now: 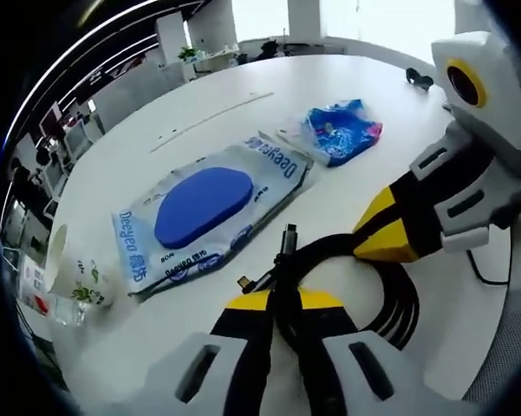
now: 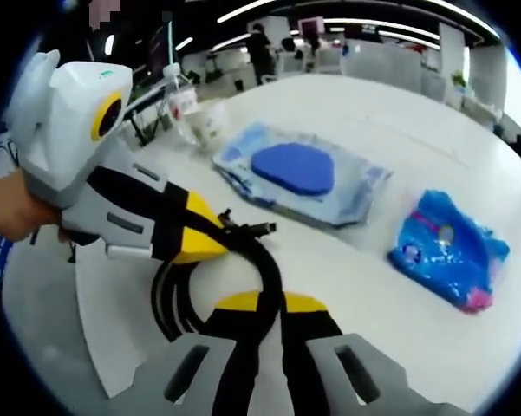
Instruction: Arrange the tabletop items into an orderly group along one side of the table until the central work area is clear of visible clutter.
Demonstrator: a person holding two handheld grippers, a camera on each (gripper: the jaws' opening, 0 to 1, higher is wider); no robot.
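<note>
The white tabletop [image 1: 243, 95] carries one coiled black cable [image 1: 347, 269], one flat wet-wipe pack [image 1: 212, 212] with a blue oval lid, one small blue-and-pink printed packet [image 1: 342, 130], one paper cup [image 1: 74, 273] with a leaf pattern, and one small dark object [image 1: 419, 80] near the far edge, too small to identify. Two grippers are present: the left gripper [image 1: 282, 342] and the right gripper [image 2: 269, 347].

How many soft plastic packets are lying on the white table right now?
2. The large wet wipes pack with a blue oval lid lies mid-table; the small blue patterned packet lies apart, beyond it. Others may sit outside both views.
</note>
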